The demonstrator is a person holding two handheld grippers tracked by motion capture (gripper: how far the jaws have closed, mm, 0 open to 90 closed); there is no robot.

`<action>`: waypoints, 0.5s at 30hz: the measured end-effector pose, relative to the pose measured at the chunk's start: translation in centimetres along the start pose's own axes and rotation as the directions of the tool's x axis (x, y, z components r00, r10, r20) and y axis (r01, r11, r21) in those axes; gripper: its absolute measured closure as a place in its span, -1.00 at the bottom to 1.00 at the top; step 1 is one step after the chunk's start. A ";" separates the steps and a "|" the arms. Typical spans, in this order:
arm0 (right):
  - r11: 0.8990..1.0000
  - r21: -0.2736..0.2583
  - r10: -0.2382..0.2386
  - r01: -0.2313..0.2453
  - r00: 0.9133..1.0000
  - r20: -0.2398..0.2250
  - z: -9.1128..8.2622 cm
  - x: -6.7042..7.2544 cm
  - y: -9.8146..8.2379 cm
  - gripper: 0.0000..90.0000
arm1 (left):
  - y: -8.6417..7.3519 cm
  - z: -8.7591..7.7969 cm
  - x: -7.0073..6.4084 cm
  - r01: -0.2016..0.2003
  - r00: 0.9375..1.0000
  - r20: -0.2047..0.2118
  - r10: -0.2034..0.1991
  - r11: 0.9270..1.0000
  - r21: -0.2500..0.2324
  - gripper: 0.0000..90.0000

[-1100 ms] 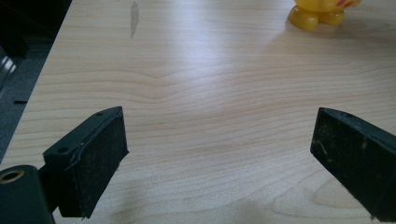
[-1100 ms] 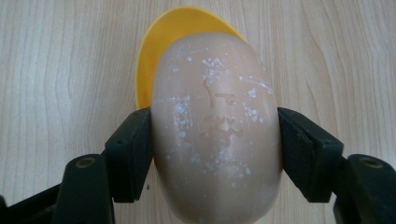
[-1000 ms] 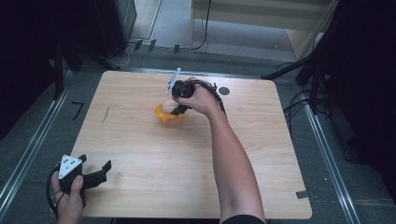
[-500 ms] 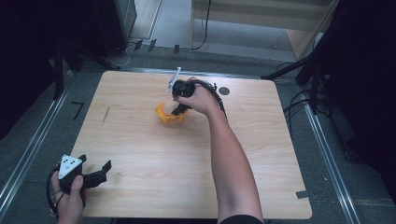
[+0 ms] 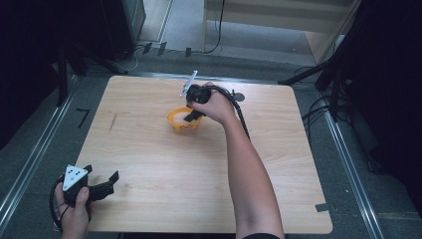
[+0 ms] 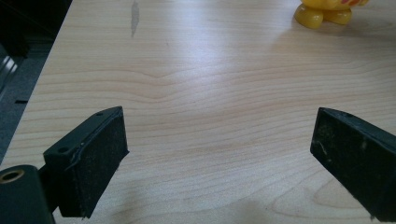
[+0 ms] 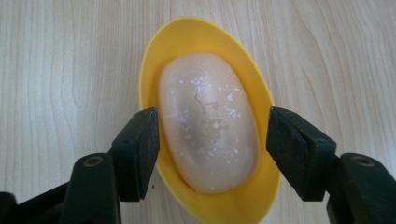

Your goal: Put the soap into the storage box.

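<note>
L gripper [image 5: 102, 175], in the left hand [image 5: 74, 211]: parked well short of the yellow oval plastic soap dish [image 5: 175, 119], at the near-left corner of the light wooden table [image 5: 149, 149]. Jaws spread wide, nothing btwn them but bare wood. Idle, leave it there.

Dish sits mid-table toward the far side. Pale peach oval bar of soap [image 7: 208, 121] lies inside it, long axis along the dish's long axis.

R gripper [image 7: 212, 140], in the right hand [image 5: 214, 104]: straight over the dish, tips dipping into it, one pad each side of the soap across its short width. Jaws pulled in about as tight as they go and just backed off a hair, soap btwn them. Looks like a pinch on the soap, but the far pad lines up w/ the dish rim [image 7: 201, 25], so it may be bearing on rim rather than soap.

Step in hand, my read: lift soap out of dish. To do it well:
- keep pads square on the soap's flanks and low on the curve; it's domed, likely to squirt out
- firm up the squeeze before lifting
- lift straight up and slow, watch the dish doesn't come along

Hard to see:
- high view: hand and gripper body cover most of the dish, soap hidden
- R gripper view: pad contact lines sit under the jaw bodies, near end of dish cut off by the frame
- L gripper view: dish is just two stubby feet [image 6: 327, 14] at the top edge, rest cut off
</note>
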State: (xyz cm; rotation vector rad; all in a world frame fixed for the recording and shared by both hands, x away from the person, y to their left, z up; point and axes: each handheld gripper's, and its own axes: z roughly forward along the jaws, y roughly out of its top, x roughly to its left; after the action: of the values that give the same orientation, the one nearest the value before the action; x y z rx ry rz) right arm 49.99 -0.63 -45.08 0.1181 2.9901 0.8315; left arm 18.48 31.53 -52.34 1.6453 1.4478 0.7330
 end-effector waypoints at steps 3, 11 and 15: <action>1.000 -0.024 0.019 -0.019 1.000 0.003 -0.3 0.3 -0.6 -0.25 | 0.0 0.0 0.0 0.000 1.000 -0.001 0.000 1.000 0.000 -0.91; 0.993 -0.098 0.073 -0.072 0.997 0.015 -1.0 0.8 -3.4 -0.25 | 0.0 0.0 0.0 0.001 1.000 -0.004 -0.001 1.000 0.001 -0.91; 0.984 -0.132 0.119 -0.117 0.993 0.011 -1.4 1.3 -4.8 -0.29 | 0.0 0.0 -0.1 0.000 1.000 -0.011 0.000 1.000 0.002 -0.91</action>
State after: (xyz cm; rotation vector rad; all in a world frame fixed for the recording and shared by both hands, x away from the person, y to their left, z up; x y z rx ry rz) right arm 48.29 -5.30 -46.39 0.2998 2.9237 1.0295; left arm 18.50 31.43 -52.34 1.6453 1.4567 0.7413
